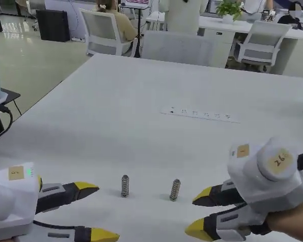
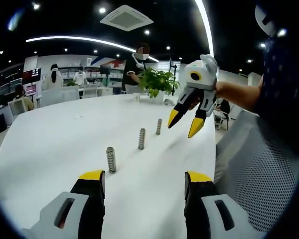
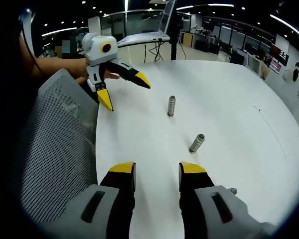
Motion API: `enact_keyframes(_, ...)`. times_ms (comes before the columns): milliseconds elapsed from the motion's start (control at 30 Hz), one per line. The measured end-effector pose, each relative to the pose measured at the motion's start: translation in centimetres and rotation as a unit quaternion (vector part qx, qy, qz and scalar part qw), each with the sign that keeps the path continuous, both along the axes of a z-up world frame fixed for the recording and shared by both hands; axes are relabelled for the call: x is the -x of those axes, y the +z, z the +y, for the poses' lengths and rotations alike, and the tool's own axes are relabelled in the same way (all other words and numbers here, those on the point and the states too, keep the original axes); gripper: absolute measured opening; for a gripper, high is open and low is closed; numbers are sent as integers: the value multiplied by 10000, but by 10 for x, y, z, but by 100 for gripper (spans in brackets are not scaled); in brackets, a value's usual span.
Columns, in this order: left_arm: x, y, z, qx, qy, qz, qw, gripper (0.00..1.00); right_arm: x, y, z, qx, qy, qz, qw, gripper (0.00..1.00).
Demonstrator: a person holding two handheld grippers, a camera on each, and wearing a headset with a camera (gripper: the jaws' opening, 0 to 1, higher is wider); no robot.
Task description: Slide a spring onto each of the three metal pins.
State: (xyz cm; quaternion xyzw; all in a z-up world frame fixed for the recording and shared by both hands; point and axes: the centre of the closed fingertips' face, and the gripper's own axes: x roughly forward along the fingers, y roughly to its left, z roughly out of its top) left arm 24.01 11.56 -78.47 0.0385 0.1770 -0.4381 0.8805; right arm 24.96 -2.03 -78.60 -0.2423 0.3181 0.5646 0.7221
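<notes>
**Head view.** The left tongs (image 1: 97,212) are cut off by the bottom edge, and their jaws are spread. The right tongs (image 1: 196,214) are also spread and empty, and their body hides part of the table (image 1: 141,101). The left spring (image 1: 124,186) and middle spring (image 1: 175,189) are seen upright between the tongs, touching neither. Pins inside the coils cannot be made out. A power strip (image 1: 199,114) lies farther back, and chairs (image 1: 108,33) stand beyond the far edge.

**Left gripper view.** Three springs are seen upright in a row. The left spring (image 2: 110,160) is nearest, then the middle spring (image 2: 141,139), then the right spring (image 2: 159,126). The right tongs (image 2: 184,125) are held above the table, near the right spring. A plant (image 2: 157,80) stands behind, and a mesh chair (image 2: 254,169) is seen at the table's edge.

**Right gripper view.** The right spring (image 3: 232,190) is mostly hidden behind the view's own jaw. The middle spring (image 3: 197,143) appears tilted here, and the left spring (image 3: 171,105) upright. The left tongs (image 3: 125,94) are held spread above the table's edge.
</notes>
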Motion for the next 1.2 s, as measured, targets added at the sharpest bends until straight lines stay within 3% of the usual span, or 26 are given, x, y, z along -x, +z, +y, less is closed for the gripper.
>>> enact_keyframes(433,0,2,-4,15,6,2,10000,60,-4,4,-37,-436,-547,-207,9973,34)
enact_keyframes(600,1,2,-7,25,1,1,10000,60,-8,7,-54,-577,-816,-232,9947,35)
enact_keyframes(767,1,2,-8,41,22,19,10000,61,-11,12,-68,-783,-946,-401,9916,35)
enact_keyframes(1000,0,4,-7,73,72,27,9999,61,-15,9,-92,-885,-1196,-459,9878,37)
enact_keyframes(1200,1,3,-5,72,111,54,9999,62,-13,14,-104,-1141,-1282,-546,9836,42)
